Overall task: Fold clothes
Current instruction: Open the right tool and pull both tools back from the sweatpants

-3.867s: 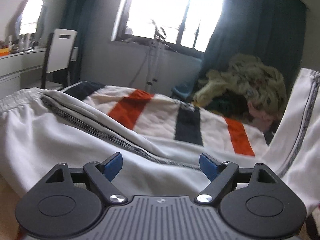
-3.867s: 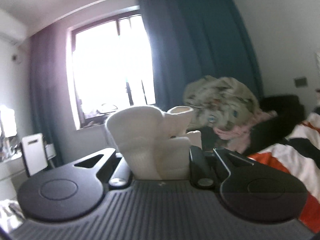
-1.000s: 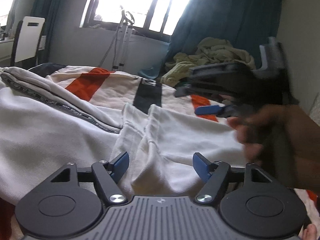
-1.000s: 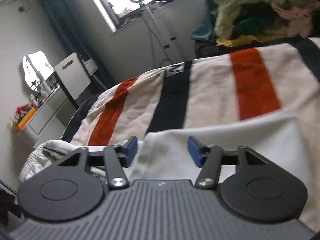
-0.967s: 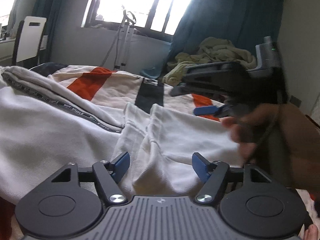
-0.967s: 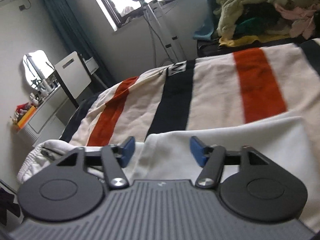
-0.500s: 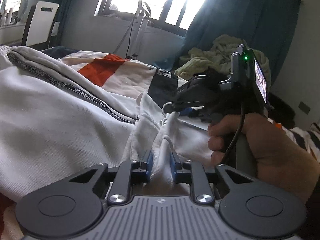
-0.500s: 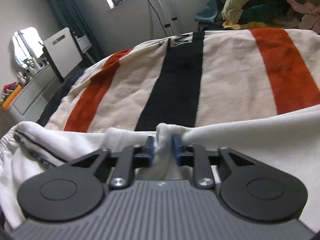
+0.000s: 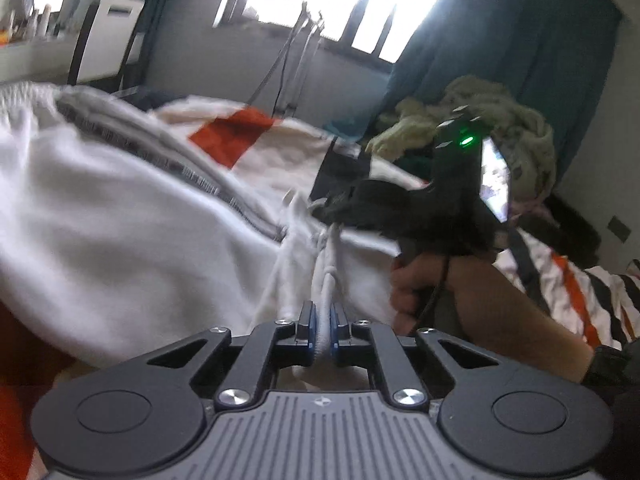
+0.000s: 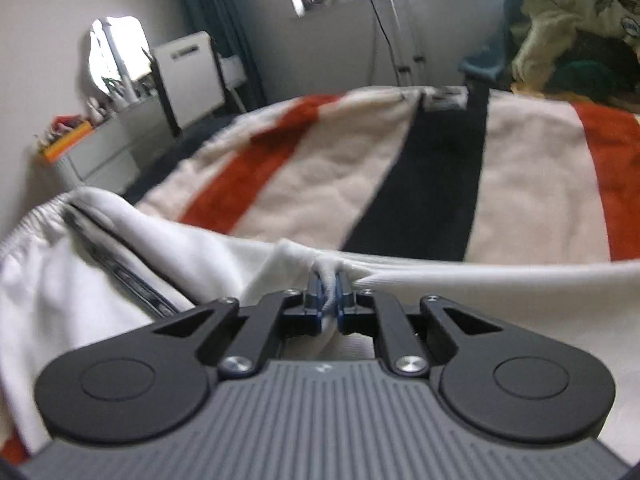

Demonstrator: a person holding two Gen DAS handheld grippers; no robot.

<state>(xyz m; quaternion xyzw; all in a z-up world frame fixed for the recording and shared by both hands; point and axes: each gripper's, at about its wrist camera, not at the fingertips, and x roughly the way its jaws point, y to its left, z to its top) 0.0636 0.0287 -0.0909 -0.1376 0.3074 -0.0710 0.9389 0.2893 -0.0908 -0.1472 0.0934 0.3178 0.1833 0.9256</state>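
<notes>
Both grippers, left (image 9: 322,330) and right (image 10: 329,300), have just closed and pinch bunched edge folds of the white garment (image 9: 120,220) lying spread on the striped blanket (image 10: 400,168), likely so the edge can be lifted and folded over evenly.

The garment (image 9: 120,216) is white, with a dark patterned stripe (image 9: 168,160) running down its side seam. The blanket (image 10: 400,184) under it is cream with broad orange-red and black bands. Both grippers are black with blue pads (image 10: 316,300) and grey ribbed bodies. Far right, the curtain (image 9: 500,48) is deep teal, above a pale yellow-green heap of cloth (image 9: 492,112). The far left chair (image 10: 188,76) is white.
</notes>
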